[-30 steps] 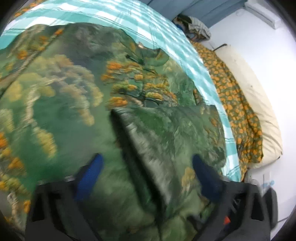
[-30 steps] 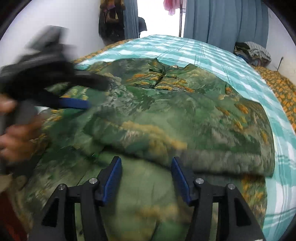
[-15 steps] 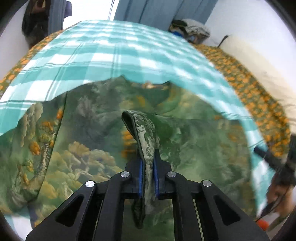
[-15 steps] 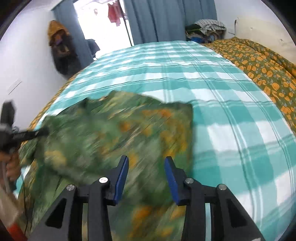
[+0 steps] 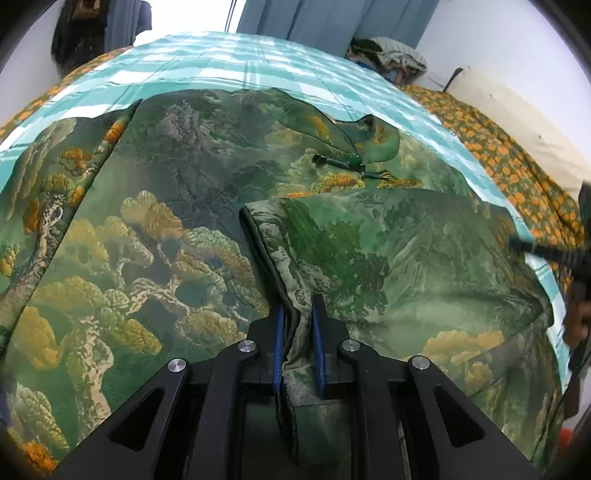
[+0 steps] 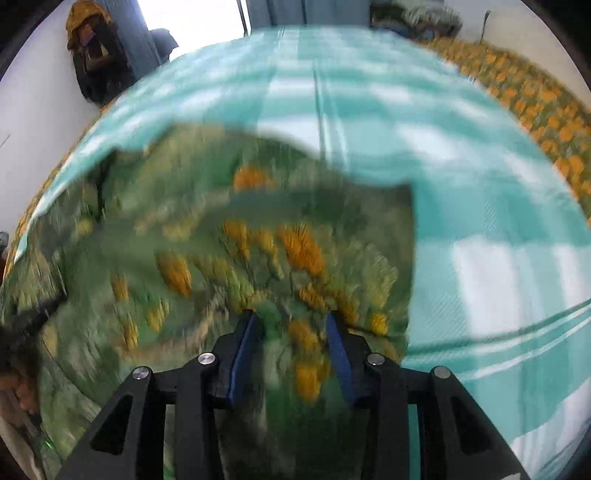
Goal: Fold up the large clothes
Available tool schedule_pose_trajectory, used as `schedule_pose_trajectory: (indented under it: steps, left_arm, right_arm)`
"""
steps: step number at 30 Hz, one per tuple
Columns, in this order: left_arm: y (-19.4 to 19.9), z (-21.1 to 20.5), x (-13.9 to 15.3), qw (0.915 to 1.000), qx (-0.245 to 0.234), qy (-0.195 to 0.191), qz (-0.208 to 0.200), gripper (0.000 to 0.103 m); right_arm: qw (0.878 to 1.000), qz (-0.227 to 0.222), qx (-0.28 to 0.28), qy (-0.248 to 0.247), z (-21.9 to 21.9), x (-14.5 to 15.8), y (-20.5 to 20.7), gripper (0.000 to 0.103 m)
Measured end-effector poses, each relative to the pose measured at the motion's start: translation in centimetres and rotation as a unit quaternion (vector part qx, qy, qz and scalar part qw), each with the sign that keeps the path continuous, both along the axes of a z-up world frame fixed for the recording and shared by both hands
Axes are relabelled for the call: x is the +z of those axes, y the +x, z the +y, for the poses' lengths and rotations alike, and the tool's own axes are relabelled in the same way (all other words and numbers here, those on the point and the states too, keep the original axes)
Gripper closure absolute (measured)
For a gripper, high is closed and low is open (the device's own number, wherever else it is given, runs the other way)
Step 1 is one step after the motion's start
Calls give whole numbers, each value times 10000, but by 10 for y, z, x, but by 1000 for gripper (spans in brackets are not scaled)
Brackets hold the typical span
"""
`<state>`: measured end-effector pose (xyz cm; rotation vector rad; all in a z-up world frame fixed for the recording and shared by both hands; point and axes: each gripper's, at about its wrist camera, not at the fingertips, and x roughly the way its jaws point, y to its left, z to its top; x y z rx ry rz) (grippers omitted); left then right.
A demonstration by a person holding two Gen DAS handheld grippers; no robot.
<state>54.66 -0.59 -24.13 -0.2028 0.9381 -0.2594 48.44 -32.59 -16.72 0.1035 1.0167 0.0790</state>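
A large green garment (image 5: 177, 206) printed with yellow and orange trees lies spread on the bed. Its collar (image 5: 365, 136) lies at the far side. My left gripper (image 5: 298, 325) is shut on a folded edge of the garment (image 5: 273, 236), which lies low over the cloth. In the right wrist view the garment (image 6: 240, 236) is blurred. My right gripper (image 6: 291, 328) is open, its blue pads (image 6: 338, 347) either side of the cloth near the garment's right edge. The right gripper also shows at the right edge of the left wrist view (image 5: 554, 254).
The bed has a teal and white checked sheet (image 6: 480, 221). An orange-flowered quilt (image 5: 517, 162) and a cream pillow (image 5: 517, 110) lie at the right. Blue curtains (image 5: 314, 18) and a pile of clothes (image 5: 388, 59) stand behind the bed. Dark clothes hang at the left wall (image 6: 92, 55).
My left gripper closed on the folded edge and has lowered it onto the cloth. My right gripper has swung to the garment's right side and come down over it, its jaws still apart.
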Motion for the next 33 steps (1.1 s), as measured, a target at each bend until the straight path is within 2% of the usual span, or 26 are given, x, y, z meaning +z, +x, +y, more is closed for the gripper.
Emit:
schedule_pose_trajectory:
  steps: [3,7,10,13,18,19,22,26,28,30,31,32,33]
  left_arm:
    - [1,-1,0,10000,20,-75,4,89]
    - [1,0,0,10000,22,-82,10,88]
    - [1,1,-1,9999,21,-103,3,88]
    - [-1,2,-2,9999,26,-119,-5,88]
    - [-1,2,-2,9999,27,-110,-6,88]
    - [0,2,-2,10000,26,-88,-5,88]
    - [0,1,0,10000,22,-1,16,88]
    - [5,-1,8,9999,4,61,142,86]
    - [2,0,19,9996,-2,165,217,69]
    - [-8,4,31,9994,19,257,211,26]
    - [-18,7,41,9994,45,323,145,20]
    - [-27,11,47,9993,54,369,86,16]
    - [-38,17,53,9992,25,387,48,15]
  right_arm:
    - [9991,-155,-348,183,0,1,21,64]
    - [9985,332,-425,113,5,-42,42,64]
    - [9990,208,-403,-19,8,-38,38,64]
    - [9992,233,-334,12,8,-24,20,63]
    - [9997,9,-72,245,23,4,-49,62]
    - [9998,72,-12,207,28,0,-62,62]
    - [9995,304,83,5,37,-27,-67,62]
    - [9997,230,-54,-17,39,-36,-64,62]
    - [9997,116,-82,-185,43,-24,-72,62]
    - [9997,-57,-75,-232,46,-7,-87,62]
    - [9996,-176,-27,-219,46,4,-99,53]
    - [9995,-256,9,-205,46,11,-109,37]
    - [9991,-364,23,-195,46,17,-121,32]
